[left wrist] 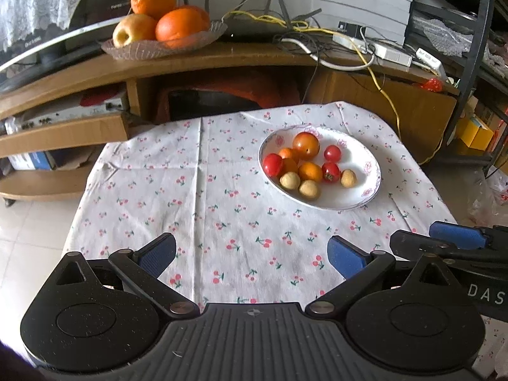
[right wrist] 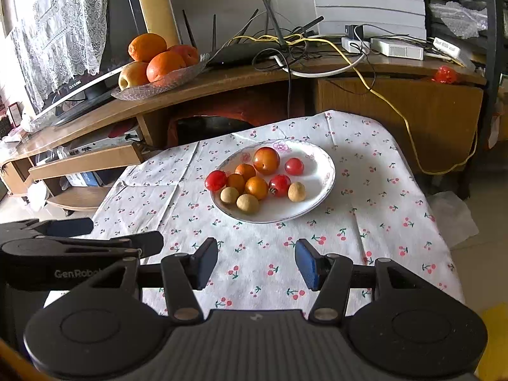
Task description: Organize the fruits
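Observation:
A white floral plate sits on the cherry-print tablecloth, towards the far right of the table. It holds one large orange-red fruit, red cherry tomatoes, small oranges and tan longans. My left gripper hovers open over bare cloth, short of the plate and to its left. The right gripper is open too, with only cloth between its blue pads, just in front of the plate.
Behind the table a wooden TV stand carries a glass dish of oranges and an apple, a router, white adapters and tangled cables. A dark metal shelf stands at the right. The cloth hangs over the table's edges.

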`<state>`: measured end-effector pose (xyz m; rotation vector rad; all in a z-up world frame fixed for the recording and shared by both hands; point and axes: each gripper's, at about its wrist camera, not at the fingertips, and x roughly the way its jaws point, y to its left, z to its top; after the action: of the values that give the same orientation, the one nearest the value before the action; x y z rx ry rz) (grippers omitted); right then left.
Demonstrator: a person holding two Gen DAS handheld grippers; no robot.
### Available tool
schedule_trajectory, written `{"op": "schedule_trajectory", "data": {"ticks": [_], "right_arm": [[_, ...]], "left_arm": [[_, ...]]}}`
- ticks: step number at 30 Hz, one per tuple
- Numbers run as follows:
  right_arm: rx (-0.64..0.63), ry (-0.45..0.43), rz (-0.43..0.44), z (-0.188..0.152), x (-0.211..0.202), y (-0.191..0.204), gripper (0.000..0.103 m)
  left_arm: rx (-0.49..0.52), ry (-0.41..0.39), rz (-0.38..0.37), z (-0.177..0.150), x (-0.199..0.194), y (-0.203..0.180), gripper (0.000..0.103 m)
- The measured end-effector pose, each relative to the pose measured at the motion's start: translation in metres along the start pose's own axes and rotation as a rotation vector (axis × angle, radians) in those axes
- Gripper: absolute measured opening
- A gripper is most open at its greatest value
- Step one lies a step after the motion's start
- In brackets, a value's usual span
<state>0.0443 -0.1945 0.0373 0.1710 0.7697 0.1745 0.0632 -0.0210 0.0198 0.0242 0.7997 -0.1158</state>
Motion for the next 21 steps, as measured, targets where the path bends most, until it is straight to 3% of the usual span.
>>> {"op": "schedule_trajectory", "data": {"ticks": [8,21], "right_arm": [[-0.012,0.019,-0.002,-0.0042,0.0020,0.0028,0.051],[-0.012,0.027,-0.003,-0.0072,0.0040,0.0039,0.051]], "left_arm": [[-0.022,0.024,0.001,-0.0040,0.0022,0.0023,0.102],[0.016,-0.033,0.057,-0.0084,-0.0047,-0.0048,0.100]]}}
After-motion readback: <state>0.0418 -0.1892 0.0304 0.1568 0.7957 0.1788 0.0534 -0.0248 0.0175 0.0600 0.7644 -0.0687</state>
